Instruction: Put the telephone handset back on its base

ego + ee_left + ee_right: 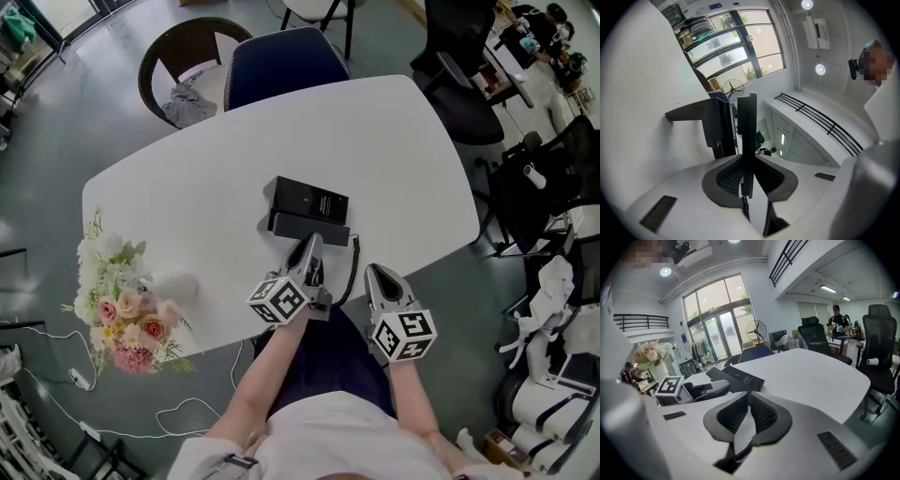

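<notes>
**Handset gripped, lift onto the base comes next**
Nearest, the right gripper has its fingers pressed together on nothing. The left gripper's fingers pinch the slim matte-black handset, which lies just near of the boxy black base on the smooth white tabletop. Likely next: raise, align, seat.

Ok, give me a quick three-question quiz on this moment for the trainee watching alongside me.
1. True or false: the left gripper is shut on the handset.
2. Where is the bouquet on the table? A) at the person's left end, B) at the person's right end, C) in the middle beside the base.
3. Short answer: is the right gripper holding anything?

Key: 1 true. 2 A. 3 No, its jaws are closed together with nothing between them.
</notes>
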`<state>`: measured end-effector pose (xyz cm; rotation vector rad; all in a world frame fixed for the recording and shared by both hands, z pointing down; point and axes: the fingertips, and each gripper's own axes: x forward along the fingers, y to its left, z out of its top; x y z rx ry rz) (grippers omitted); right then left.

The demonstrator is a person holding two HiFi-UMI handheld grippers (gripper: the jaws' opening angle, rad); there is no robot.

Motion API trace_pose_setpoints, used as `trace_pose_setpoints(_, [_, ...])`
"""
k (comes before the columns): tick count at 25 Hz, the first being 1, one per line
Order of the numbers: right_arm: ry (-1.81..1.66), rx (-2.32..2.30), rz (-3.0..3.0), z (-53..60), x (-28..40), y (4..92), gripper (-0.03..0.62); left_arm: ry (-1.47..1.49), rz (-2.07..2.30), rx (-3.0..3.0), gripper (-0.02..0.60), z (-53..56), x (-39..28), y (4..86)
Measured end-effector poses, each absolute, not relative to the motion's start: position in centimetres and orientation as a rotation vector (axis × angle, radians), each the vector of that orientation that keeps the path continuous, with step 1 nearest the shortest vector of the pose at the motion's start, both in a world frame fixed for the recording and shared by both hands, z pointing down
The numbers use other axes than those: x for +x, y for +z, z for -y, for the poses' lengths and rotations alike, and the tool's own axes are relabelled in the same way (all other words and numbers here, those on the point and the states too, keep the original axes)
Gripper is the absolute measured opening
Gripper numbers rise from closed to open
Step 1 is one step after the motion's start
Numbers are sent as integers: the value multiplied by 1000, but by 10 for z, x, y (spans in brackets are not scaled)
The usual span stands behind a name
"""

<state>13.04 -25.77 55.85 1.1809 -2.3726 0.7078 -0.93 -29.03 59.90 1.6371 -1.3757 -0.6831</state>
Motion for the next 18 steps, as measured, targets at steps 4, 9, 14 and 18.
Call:
trace_pose_setpoints(4, [707, 1175, 2361, 254, 130, 560, 43, -683, 1370, 1630, 80, 291, -13, 604])
trace_pose_setpoints(9, [703, 1166, 2353, 251, 129, 562, 43, -693, 1358, 1608, 80, 292, -18, 611])
trace_pose_setpoints(14, [699, 1154, 2354, 250, 125, 562, 43, -668, 1365, 1623, 80, 292, -19, 614])
trace_pose_setpoints(18, [702, 1148, 2355, 248, 122, 563, 43, -630, 1341, 1624, 80, 294, -17, 620])
